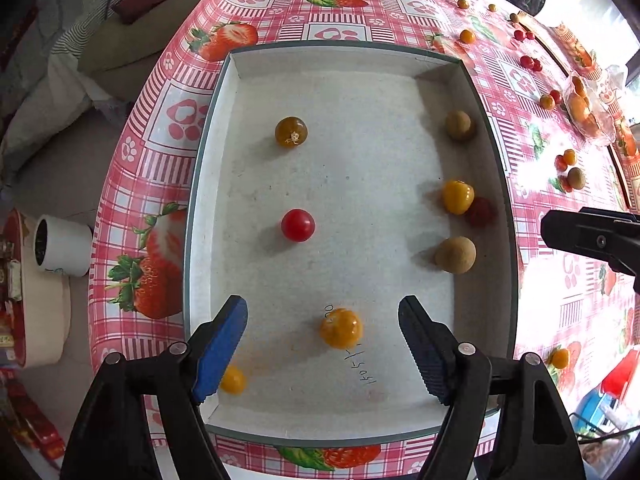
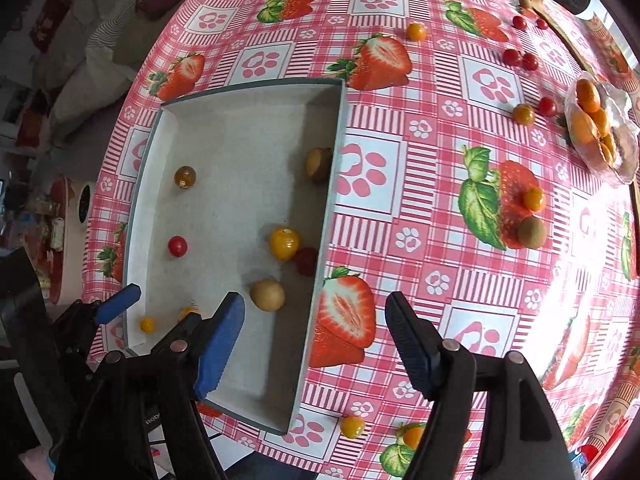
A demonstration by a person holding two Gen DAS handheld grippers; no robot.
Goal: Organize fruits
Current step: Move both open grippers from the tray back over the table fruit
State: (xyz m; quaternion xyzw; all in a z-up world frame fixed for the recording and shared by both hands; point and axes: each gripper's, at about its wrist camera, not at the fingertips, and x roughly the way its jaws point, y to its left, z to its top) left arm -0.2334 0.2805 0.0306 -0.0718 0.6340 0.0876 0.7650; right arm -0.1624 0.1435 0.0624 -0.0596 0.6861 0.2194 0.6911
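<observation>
Grey-rimmed, white-lined shallow box (image 1: 208, 160) holding the sorted fruit: a red cherry tomato (image 1: 297, 225), a dark greenish-orange tomato (image 1: 291, 131), two tan round fruits (image 1: 455, 255) by the right wall, and a yellow-orange tomato (image 1: 457, 197) touching a dark red one near that wall. A further orange tomato (image 1: 341, 328) lies on the box floor between the fingers of the left tool (image 1: 322, 328), whose jaws stand wide and apart from it. Handwritten digits beside this fruit are too unclear to read with certainty. The right tool (image 2: 314, 330) hangs over the box's right wall, jaws likewise wide, gripping nothing. More loose fruit (image 2: 533, 199) is scattered over the tabletop's pink checked cloth (image 2: 400, 160), printed with strawberries and paw marks, near a clear bag of orange pieces (image 2: 592, 120). Cushions and floor clutter lie beyond the edge.
</observation>
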